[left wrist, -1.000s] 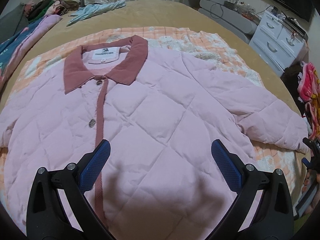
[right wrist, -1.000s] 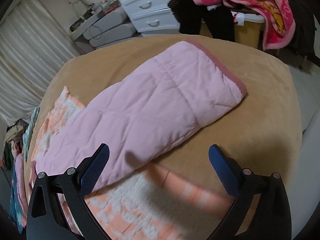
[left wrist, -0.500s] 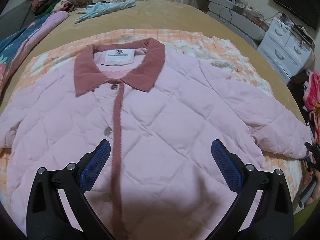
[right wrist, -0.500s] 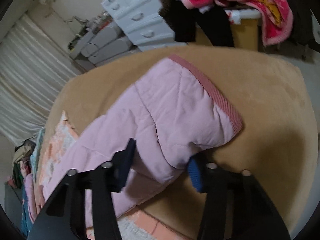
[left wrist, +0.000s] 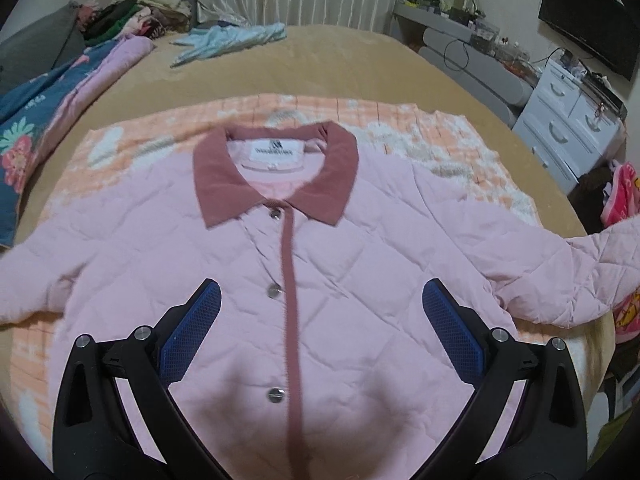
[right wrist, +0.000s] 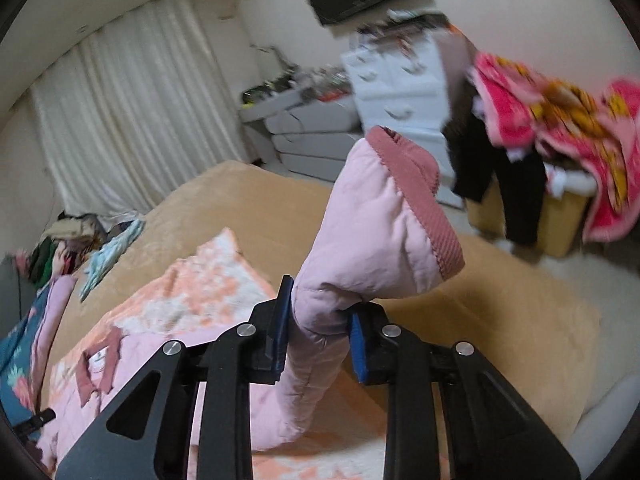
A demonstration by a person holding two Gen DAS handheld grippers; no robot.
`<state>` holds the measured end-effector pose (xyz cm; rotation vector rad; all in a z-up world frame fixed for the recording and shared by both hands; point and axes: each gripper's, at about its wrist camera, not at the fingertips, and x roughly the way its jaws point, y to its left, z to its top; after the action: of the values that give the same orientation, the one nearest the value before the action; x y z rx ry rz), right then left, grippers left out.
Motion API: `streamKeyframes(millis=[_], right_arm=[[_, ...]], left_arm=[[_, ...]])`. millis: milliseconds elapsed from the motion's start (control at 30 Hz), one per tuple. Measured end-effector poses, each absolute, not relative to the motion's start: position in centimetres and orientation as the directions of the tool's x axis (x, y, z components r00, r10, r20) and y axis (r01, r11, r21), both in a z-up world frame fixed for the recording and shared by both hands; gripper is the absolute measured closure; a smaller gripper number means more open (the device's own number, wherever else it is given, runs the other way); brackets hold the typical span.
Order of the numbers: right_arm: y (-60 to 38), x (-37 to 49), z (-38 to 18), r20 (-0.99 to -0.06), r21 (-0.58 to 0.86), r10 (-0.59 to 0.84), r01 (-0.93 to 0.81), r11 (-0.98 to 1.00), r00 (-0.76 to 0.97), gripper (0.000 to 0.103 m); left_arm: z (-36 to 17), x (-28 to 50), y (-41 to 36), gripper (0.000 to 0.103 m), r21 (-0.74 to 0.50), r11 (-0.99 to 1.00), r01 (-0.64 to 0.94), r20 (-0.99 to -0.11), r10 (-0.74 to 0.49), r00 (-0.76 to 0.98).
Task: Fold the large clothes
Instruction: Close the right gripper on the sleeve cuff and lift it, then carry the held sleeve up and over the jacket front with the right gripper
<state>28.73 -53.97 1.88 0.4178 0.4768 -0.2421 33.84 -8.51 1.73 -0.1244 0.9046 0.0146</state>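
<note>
A pink quilted jacket (left wrist: 340, 280) with a dusty-red collar and button placket lies face up, buttoned, on an orange-and-white blanket (left wrist: 440, 136) on the bed. My left gripper (left wrist: 320, 316) is open and empty, hovering over the jacket's lower front. My right gripper (right wrist: 318, 320) is shut on the jacket's sleeve (right wrist: 376, 232) near its ribbed red cuff and holds it lifted off the bed; the cuff end stands up above the jaws. In the left wrist view the raised sleeve (left wrist: 592, 276) shows at the far right.
The tan bed cover (left wrist: 360, 60) runs to the far edge. A floral quilt (left wrist: 52, 108) and a clothes pile lie at left, a light blue garment (left wrist: 232, 40) at the back. White drawers (left wrist: 572, 120) and a bright pink blanket (right wrist: 560, 120) stand beside the bed at right.
My right gripper closed on the sleeve near the cuff and lifted it off the bed. My left gripper moved so the jacket's placket now sits centred between its fingers; it stayed open.
</note>
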Motion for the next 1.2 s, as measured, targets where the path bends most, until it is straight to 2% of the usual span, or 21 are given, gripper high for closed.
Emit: streamKeyframes(millis=[433, 1000, 1200], right_arm=[[-42.6, 30.4, 10.5, -0.406, 0.211, -0.048, 0.145, 0.967, 0.913, 0.084], [-29.4, 31.6, 16.9, -0.334, 0.108, 0.048, -0.012, 0.994, 0.941, 0.086], [-25.9, 32.3, 18.1, -0.317, 0.114, 0.118, -0.086, 0.990, 0.941, 0.087]], left_arm=[[5.3, 31.7, -2.9, 0.008, -0.134, 0.988, -0.079, -0.743, -0.047, 0.668], [7.6, 29.1, 3.7, 0.008, -0.183, 0.976, -0.121, -0.703, -0.044, 0.710], [8.2, 28.6, 6.0, 0.008, -0.190, 0.971, -0.143, -0.698, -0.031, 0.715]])
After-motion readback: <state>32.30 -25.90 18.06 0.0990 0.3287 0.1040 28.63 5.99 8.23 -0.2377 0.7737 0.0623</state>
